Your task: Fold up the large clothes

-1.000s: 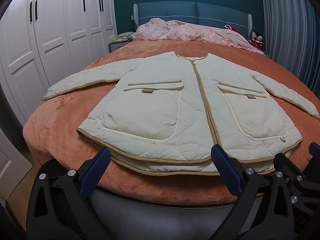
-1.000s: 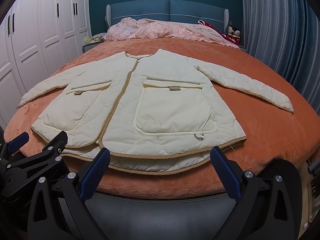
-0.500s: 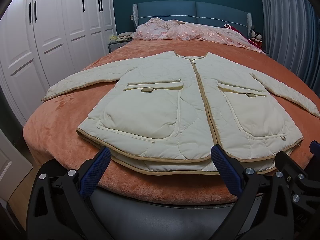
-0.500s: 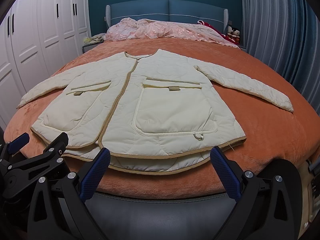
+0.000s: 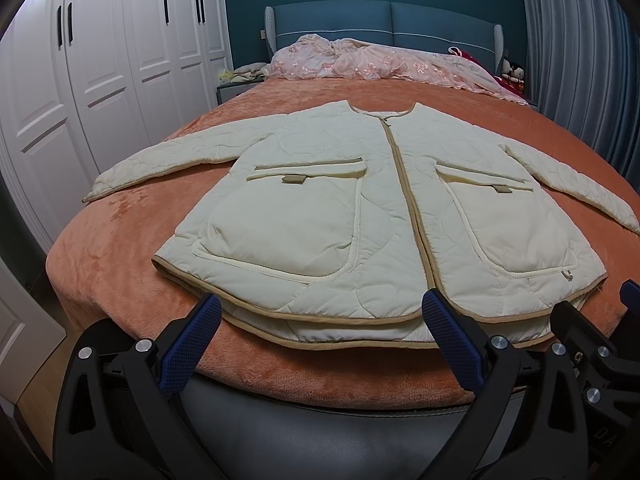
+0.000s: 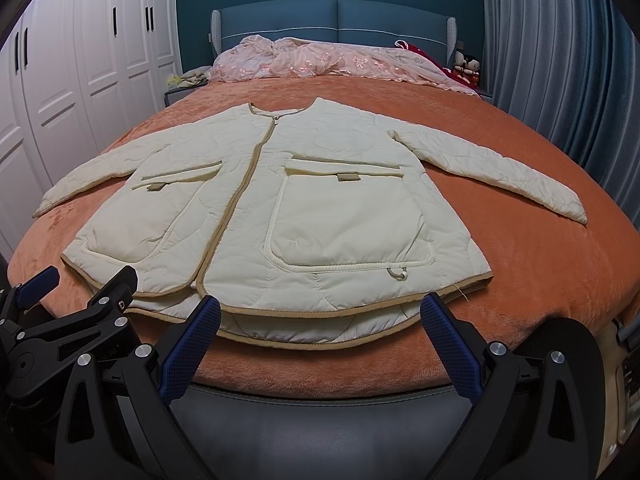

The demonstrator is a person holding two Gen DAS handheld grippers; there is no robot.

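I have both hand-held grippers level at the foot of the bed, aimed toward the headboard at 12 o'clock. My left gripper [image 5: 320, 320] has its blue-padded fingers [image 5: 190, 344] spread wide with nothing between them, and my right gripper [image 6: 320, 322] is spread just as wide and just as empty; both hover short of the hem without touching it. The cream quilted jacket with tan trim [image 5: 360, 216] lies flat, front up, zipped, on the orange plush bedspread [image 5: 120, 248]. Its long axis runs from the hem at 6 o'clock, nearest me, up to the collar at 12 o'clock, while the sleeves stretch out toward 9 and 3 o'clock. The back hem shows below the front hem. In the left wrist view the tan zip line sits right of centre, the left-hand sleeve shows whole down to its cuff, and the right-hand sleeve runs out of frame; the right gripper's black frame pokes in at 4 o'clock. In the right wrist view the jacket [image 6: 280, 208] shows its right-hand sleeve down to the cuff, and the left gripper's frame sits at 8 o'clock. A crumpled pink embroidered quilt [image 6: 320, 60] lies at the head of the bed.
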